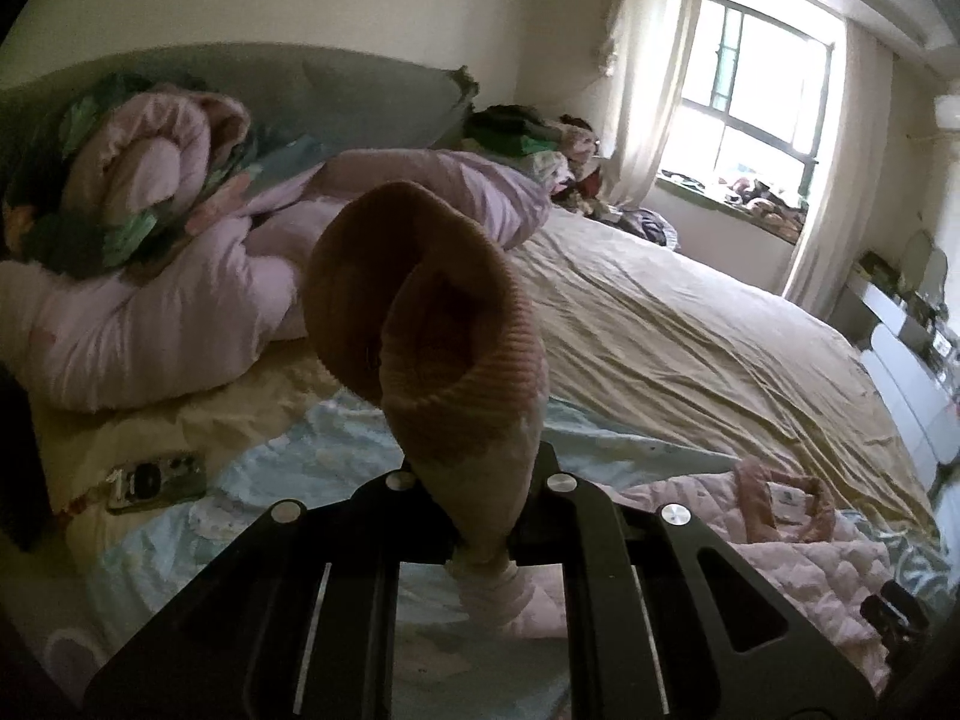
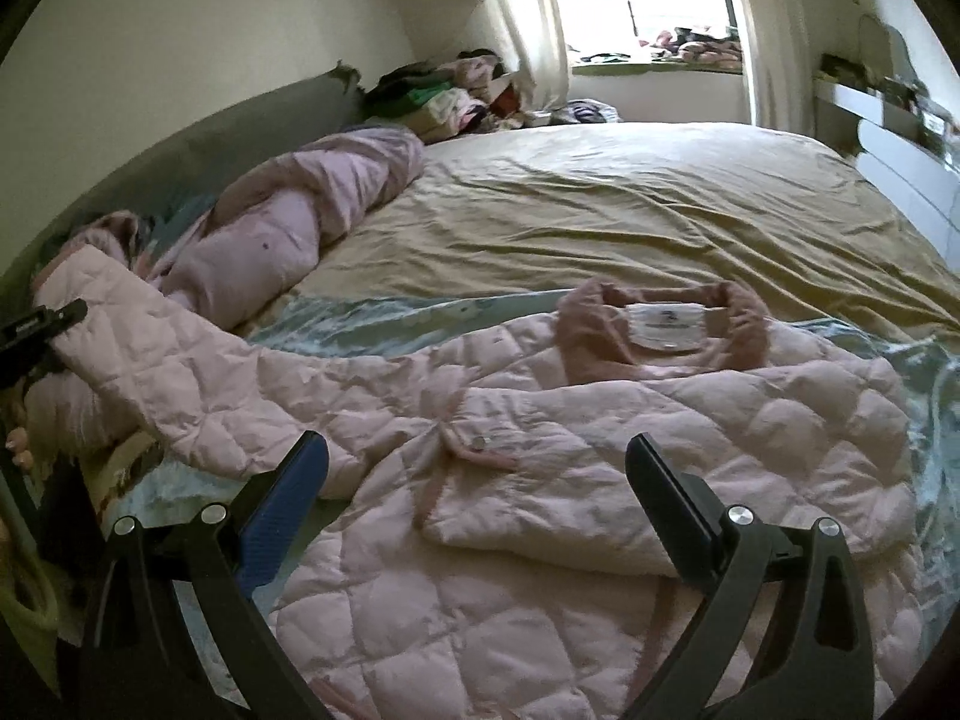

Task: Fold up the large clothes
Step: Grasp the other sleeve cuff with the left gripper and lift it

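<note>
A pale pink quilted jacket point(image 2: 540, 480) lies on the bed, its pink collar point(image 2: 660, 324) with a white label facing the window. One side is folded over the body. My left gripper point(image 1: 480, 516) is shut on the ribbed pink cuff point(image 1: 420, 300) of the jacket's sleeve point(image 2: 168, 354), holding it up off the bed; the left gripper also shows at the left edge of the right wrist view point(image 2: 42, 324). My right gripper point(image 2: 477, 468) is open and empty, just above the jacket's front.
A bunched pink duvet point(image 1: 156, 300) lies along the grey headboard point(image 2: 180, 162). A tan sheet point(image 2: 600, 216) covers the far bed. Piled clothes point(image 2: 456, 96) sit by the window. A phone point(image 1: 153, 477) lies on the bed at left. White drawers point(image 2: 912, 168) stand at right.
</note>
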`<state>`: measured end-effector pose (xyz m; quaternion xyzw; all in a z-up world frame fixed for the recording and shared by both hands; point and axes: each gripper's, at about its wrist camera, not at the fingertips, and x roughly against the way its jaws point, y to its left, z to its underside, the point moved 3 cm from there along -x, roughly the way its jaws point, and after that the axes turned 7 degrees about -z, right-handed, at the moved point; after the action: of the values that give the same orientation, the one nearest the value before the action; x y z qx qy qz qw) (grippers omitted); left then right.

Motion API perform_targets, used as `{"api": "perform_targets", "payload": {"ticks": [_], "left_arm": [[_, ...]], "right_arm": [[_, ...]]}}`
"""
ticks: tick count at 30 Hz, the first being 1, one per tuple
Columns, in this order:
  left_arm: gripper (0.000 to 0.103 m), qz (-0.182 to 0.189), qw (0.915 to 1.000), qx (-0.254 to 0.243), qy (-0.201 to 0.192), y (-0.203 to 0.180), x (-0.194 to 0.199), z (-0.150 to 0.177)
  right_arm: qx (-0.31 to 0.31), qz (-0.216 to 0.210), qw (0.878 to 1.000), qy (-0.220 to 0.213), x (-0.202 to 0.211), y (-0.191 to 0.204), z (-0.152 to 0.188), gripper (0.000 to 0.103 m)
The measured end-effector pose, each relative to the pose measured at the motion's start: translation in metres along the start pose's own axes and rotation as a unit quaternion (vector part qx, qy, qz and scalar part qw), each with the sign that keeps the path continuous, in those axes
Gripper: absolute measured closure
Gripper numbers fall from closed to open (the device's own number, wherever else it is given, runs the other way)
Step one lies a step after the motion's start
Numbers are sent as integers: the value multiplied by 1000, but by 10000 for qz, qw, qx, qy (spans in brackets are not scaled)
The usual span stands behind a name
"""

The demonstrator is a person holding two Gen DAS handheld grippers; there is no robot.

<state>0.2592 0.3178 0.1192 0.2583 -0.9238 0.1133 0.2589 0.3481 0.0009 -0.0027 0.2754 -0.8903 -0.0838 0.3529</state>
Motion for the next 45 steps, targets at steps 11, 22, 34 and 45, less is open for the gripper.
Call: {"api": "perform_targets", "payload": {"ticks": [11, 22, 34, 45], "left_arm": [[99, 347, 9983, -432, -181, -70, 36, 1], [99, 730, 9936, -817, -288, -137, 68, 5], [99, 1248, 9860, -1063, -315, -199, 93, 26], [99, 1881, 9694, -1563, -205, -263, 108, 68]], "right_arm": [[-364, 240, 9984, -358, 56, -51, 7, 4], [-619, 477, 9944, -711, 113, -96, 14, 4], [-737, 628, 9921, -803, 148, -131, 28, 4], [-889, 931, 9876, -895, 175, -164, 45, 4]]}}
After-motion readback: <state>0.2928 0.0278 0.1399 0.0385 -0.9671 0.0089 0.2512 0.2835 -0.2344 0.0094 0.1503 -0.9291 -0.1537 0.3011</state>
